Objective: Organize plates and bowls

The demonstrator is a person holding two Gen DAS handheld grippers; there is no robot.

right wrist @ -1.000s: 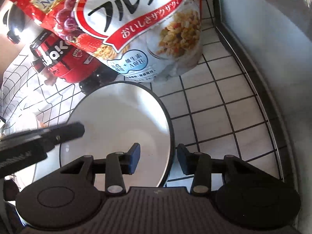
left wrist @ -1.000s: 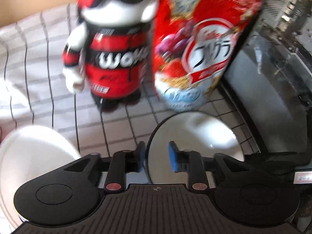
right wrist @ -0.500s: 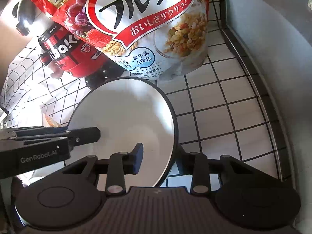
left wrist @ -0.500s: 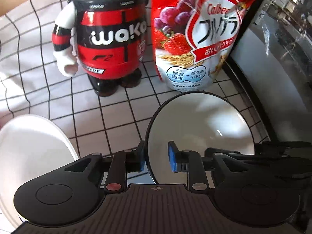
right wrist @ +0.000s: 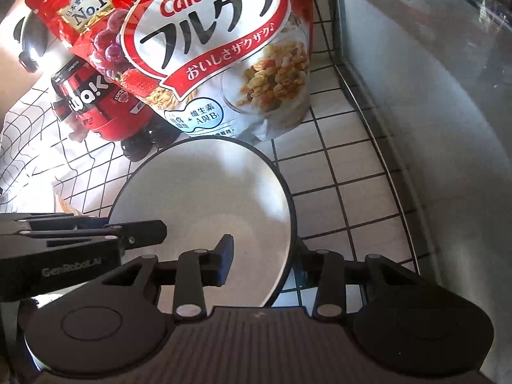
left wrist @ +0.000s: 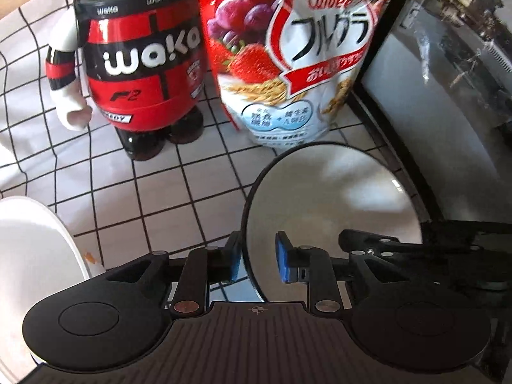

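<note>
Straddling the bowl (left wrist: 332, 204) rim from both sides: left gripper (left wrist: 257, 260) at the bowl's 9 o'clock edge, jaws narrow after closing, with 1 blue pad outside the rim and 1 inside; can't tell if they clamp it. Right gripper (right wrist: 260, 260) spans the 3 o'clock edge, jaws just reopened slightly, outer finger hidden behind the rim. Bowl sits on the tiled surface (left wrist: 166, 185), cereal bag (right wrist: 211, 54) at 12 o'clock, red toy figure (left wrist: 137, 64) at 10. White plate (left wrist: 32, 256) at far 9.
</note>
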